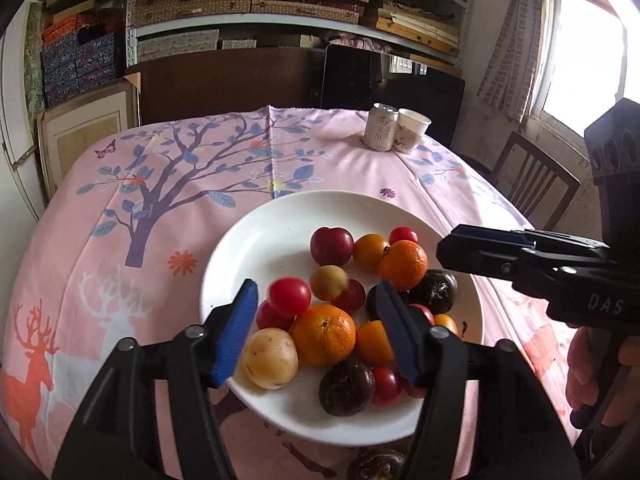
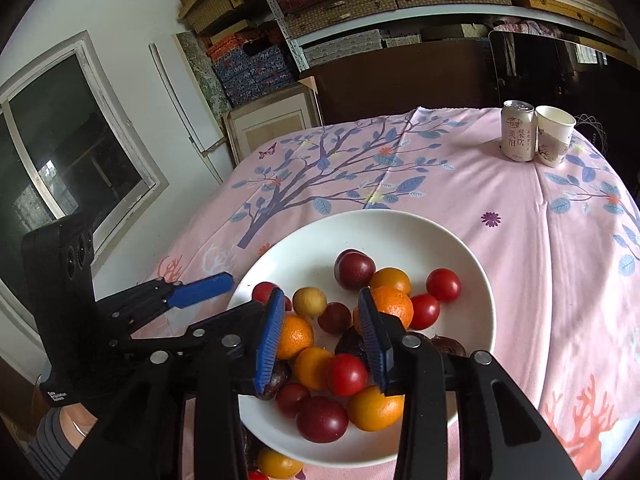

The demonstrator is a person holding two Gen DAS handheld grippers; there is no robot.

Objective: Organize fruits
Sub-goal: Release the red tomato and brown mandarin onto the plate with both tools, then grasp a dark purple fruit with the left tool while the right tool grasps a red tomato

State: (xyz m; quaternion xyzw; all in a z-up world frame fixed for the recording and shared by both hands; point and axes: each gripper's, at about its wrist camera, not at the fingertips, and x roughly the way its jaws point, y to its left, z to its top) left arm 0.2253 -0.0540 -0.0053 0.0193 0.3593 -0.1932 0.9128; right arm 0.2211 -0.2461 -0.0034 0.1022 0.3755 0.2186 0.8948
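Note:
A white plate [image 1: 256,240] on the pink tablecloth holds several fruits: two oranges [image 1: 323,334], red cherry tomatoes [image 1: 289,296], dark red plums [image 1: 332,245], yellow-orange fruits [image 1: 370,252], dark passion fruits [image 1: 346,388] and a pale yellow fruit [image 1: 270,358]. My left gripper [image 1: 316,334] is open and empty, hovering above the plate's near side. My right gripper [image 2: 320,340] is open and empty above the fruit pile on the plate [image 2: 400,232]. It shows at the right of the left wrist view [image 1: 480,250]. The left gripper shows at the left of the right wrist view [image 2: 200,289].
A drink can [image 1: 382,126] and a paper cup [image 1: 412,130] stand at the table's far right. A dark fruit [image 1: 376,464] lies on the cloth in front of the plate, and a yellow fruit [image 2: 278,462] too. A wooden chair [image 1: 536,184] stands to the right; shelves behind.

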